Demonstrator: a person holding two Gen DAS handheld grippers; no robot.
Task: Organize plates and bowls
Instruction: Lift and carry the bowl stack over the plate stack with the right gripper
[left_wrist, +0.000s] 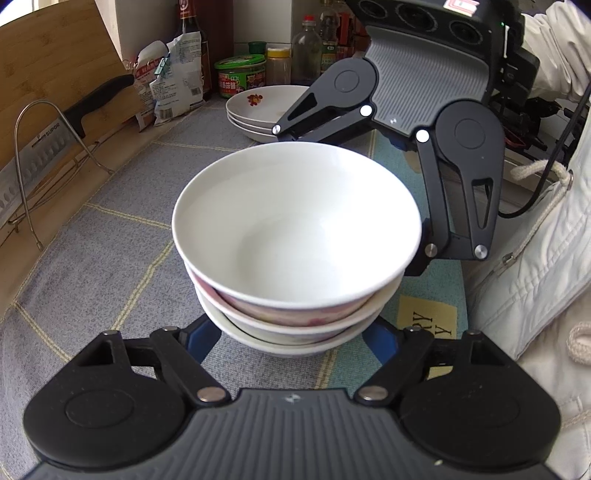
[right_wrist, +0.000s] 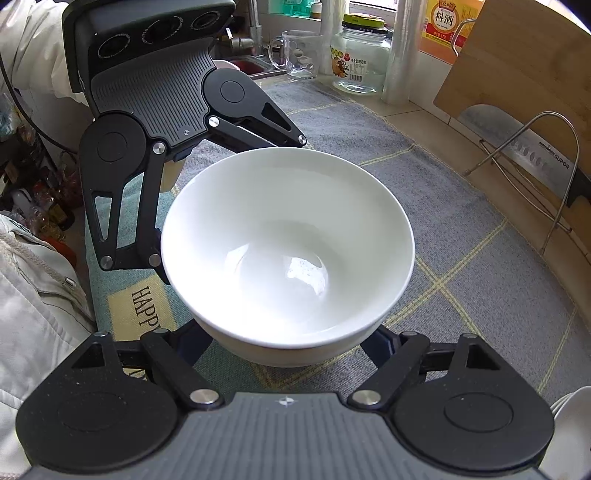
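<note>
A stack of bowls (left_wrist: 295, 258) stands on the grey checked mat (left_wrist: 110, 258) that covers the counter. The top bowl (right_wrist: 288, 251) is plain white and empty; the ones under it show a pink pattern on the outside.

The left hand-held gripper (left_wrist: 291, 332) reaches around the lower part of the stack from one side, its blue fingers (left_wrist: 201, 338) just beside the lowest bowls. The right hand-held gripper (right_wrist: 288, 347) comes from the opposite side, with a finger on each side of the stack. The bowls hide the fingertips of both, so I cannot tell if either one is grasping or only standing around the stack.

Behind the bowls a pile of plates (left_wrist: 258, 110) with a red flower print rests on the mat. A cleaver (left_wrist: 48, 147) leans in a wire rack (left_wrist: 40, 166) before a wooden cutting board (left_wrist: 55, 55).
</note>
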